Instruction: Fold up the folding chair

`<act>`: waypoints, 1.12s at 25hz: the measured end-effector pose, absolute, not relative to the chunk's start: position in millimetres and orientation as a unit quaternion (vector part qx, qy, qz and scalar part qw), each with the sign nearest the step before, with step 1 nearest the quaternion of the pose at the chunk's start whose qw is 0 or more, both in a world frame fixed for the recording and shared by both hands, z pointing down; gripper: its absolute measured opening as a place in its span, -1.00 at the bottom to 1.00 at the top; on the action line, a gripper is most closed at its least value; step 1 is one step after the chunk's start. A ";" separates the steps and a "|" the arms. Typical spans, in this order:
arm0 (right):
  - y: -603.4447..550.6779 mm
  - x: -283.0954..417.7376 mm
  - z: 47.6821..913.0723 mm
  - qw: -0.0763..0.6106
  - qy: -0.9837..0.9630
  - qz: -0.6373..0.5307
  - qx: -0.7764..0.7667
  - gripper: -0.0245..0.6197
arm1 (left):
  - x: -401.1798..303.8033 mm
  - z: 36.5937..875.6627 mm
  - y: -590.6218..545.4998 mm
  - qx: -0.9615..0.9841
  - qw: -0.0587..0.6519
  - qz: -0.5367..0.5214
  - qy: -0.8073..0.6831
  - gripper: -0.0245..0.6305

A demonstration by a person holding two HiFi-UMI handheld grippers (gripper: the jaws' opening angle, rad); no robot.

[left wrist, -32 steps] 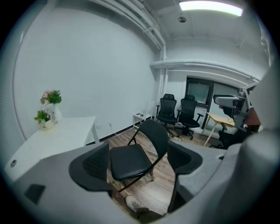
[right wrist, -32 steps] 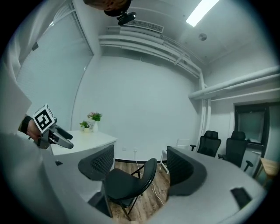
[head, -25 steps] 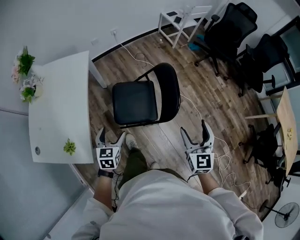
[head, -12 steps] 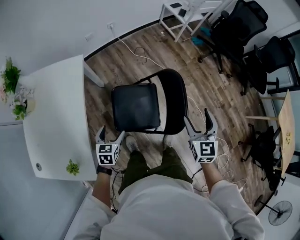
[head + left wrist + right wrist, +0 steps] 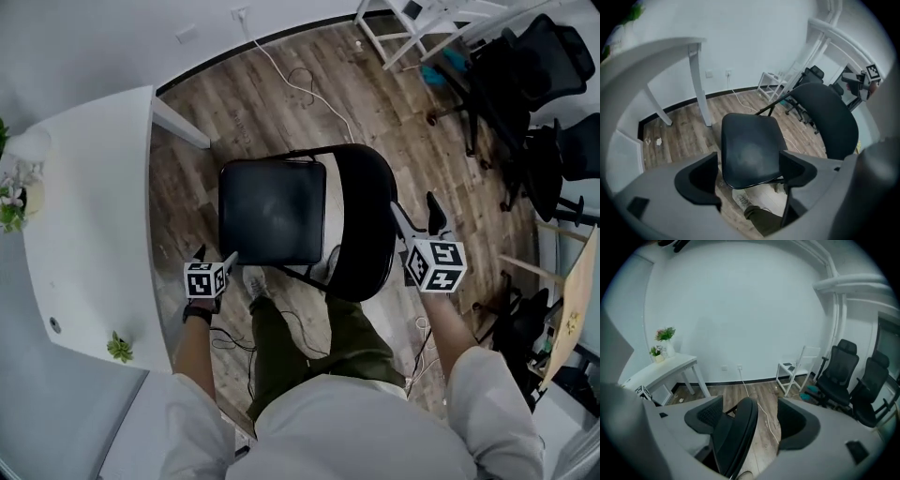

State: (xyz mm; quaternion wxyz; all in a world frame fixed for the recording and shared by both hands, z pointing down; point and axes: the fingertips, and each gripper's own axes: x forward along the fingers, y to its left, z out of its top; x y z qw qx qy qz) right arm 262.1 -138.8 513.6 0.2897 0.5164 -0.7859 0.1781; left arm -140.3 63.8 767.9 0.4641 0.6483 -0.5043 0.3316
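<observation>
The black folding chair stands unfolded on the wood floor, seat (image 5: 272, 211) flat and backrest (image 5: 366, 220) to its right. My left gripper (image 5: 214, 255) is open just short of the seat's near left corner. In the left gripper view the seat (image 5: 750, 147) shows beyond the open jaws of that gripper (image 5: 750, 176), with nothing held. My right gripper (image 5: 417, 211) is open at the backrest's right edge. In the right gripper view the backrest's edge (image 5: 740, 437) stands between the spread jaws of that gripper (image 5: 752, 420); I cannot tell whether they touch it.
A white table (image 5: 84, 216) runs along the left, close to the chair, with a small plant (image 5: 119, 347) on it. Black office chairs (image 5: 553, 84) and a white rack (image 5: 412, 19) stand at the back right. A cable (image 5: 300, 84) trails over the floor. The person's shoe (image 5: 255, 281) is under the seat's front.
Both grippers have moved forward to the chair. The right one has gone from beside the seat up to the backrest's edge. The chair stays unfolded.
</observation>
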 end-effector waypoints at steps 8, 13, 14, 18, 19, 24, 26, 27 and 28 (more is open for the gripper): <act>-180.3 256.3 603.5 0.325 -0.762 0.312 0.465 0.23 | -164.1 913.2 50.5 0.598 0.548 0.344 -0.473 0.32; -193.5 252.1 641.6 0.344 -0.742 0.367 0.444 0.15 | -165.3 976.4 46.7 0.605 0.583 0.328 -0.432 0.34; -194.6 251.8 649.3 0.347 -0.737 0.377 0.441 0.13 | -164.5 987.1 46.8 0.608 0.591 0.320 -0.423 0.35; -196.6 243.8 669.3 0.342 -0.720 0.432 0.423 -0.01 | -155.1 1016.1 37.8 0.623 0.628 0.261 -0.385 0.38; -196.9 240.6 671.0 0.344 -0.716 0.441 0.418 -0.07 | -151.0 1021.2 36.4 0.627 0.639 0.242 -0.374 0.38; -197.7 230.5 676.4 0.351 -0.718 0.458 0.390 -0.52 | -143.3 1038.8 40.4 0.626 0.696 0.142 -0.322 0.41; -198.3 229.8 677.7 0.344 -0.720 0.464 0.385 -0.57 | -143.0 1041.1 38.9 0.628 0.700 0.134 -0.314 0.42; -198.5 229.8 678.1 0.341 -0.721 0.467 0.383 -0.58 | -142.6 1041.7 38.1 0.628 0.700 0.135 -0.312 0.42; -198.5 230.0 678.5 0.339 -0.721 0.469 0.381 -0.59 | -142.0 1041.7 37.7 0.629 0.699 0.137 -0.313 0.42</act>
